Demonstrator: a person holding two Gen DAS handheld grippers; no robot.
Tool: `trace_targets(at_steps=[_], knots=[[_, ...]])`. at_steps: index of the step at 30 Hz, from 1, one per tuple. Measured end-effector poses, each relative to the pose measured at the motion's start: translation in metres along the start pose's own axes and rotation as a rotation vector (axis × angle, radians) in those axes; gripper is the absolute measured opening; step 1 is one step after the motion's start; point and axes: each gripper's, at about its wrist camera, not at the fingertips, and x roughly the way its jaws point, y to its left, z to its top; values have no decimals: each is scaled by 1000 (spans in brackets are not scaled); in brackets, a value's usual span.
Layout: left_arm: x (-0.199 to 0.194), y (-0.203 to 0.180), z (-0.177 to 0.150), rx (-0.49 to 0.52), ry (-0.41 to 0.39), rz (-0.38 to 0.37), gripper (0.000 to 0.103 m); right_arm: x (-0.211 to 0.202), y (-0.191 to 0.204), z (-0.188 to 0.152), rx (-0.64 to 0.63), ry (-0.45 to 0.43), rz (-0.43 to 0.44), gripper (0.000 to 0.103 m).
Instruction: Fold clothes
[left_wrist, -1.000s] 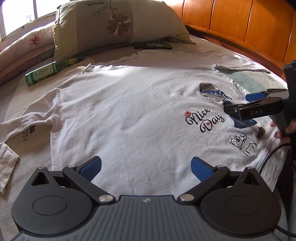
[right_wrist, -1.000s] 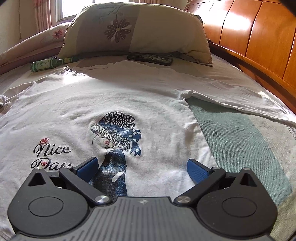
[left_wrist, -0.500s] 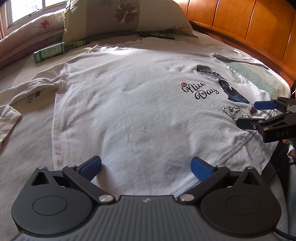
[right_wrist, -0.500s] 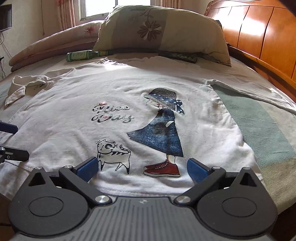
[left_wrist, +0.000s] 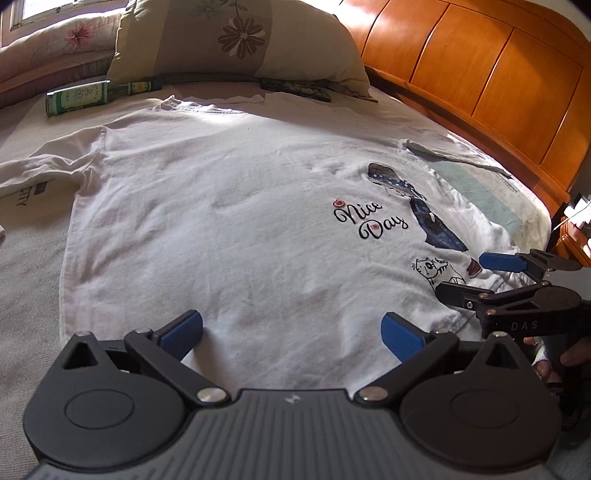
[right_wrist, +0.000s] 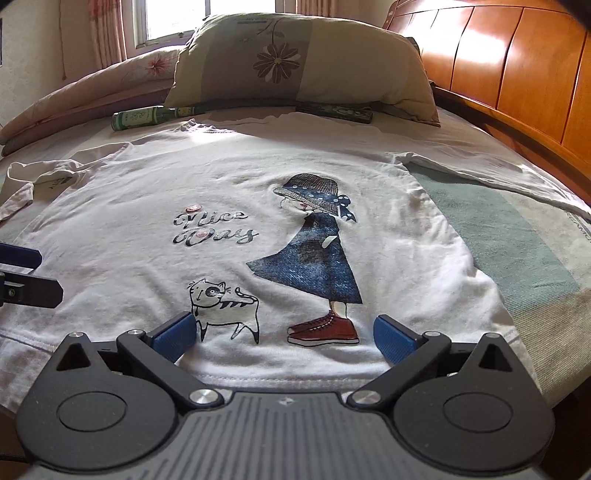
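Two grippers wait wide open at the hem of a white T-shirt (right_wrist: 140, 266) spread print-up across the bed (right_wrist: 517, 236)

From my remote seat I see the left gripper (left_wrist: 291, 328) and the right gripper (right_wrist: 282, 334) poised side by side at the shirt's bottom edge, blue pads apart, nothing between them. The shirt lies flat, both sleeves out, collar toward the pillow (right_wrist: 295, 62), where a green bottle (right_wrist: 147, 116) rests just past the neckline. I judge the fold has not begun: this is the approach to the first grasp. My next move calls for lowering each tool onto the hem, pinching one layer cleanly, then carrying the fabric toward the collar without dragging it askew
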Motion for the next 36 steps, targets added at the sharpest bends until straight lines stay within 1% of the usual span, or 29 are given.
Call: trace_targets(at_steps=[4,7,10,12,16,18,21,24,28,31,34,36], knots=[[-8,4,-9,30,-4,0,102,0,0,-1,4,-3,-4,103],[-14,20,-3,-4,-7,6,102,0,1,-1,4,-4,-5,103],[-20,43,14,-23,-42,40,102,0,1,-1,5,-2,-8,103],[-20,61,32,-30,-68,78,102,0,2,0,7,1,-11,103],[-5,100,67,-73,-81,157,102,0,2,1,8,11,-13,103],[6,121,83,-114,-84,172,102,0,1,1,7,11,-12,103],[25,153,97,-216,-64,190,102,0,2,1,7,13,-12,103],[39,180,103,-296,-54,204,102,1,1,2,7,17,-11,103],[51,210,104,-374,-40,224,102,1,2,3,7,22,-10,103],[44,228,99,-451,-77,202,102,2,2,5,6,33,-10,103],[32,241,95,-494,-73,244,102,2,2,6,6,41,-11,103],[23,250,89,-508,-74,260,102,2,2,6,5,44,-11,103]])
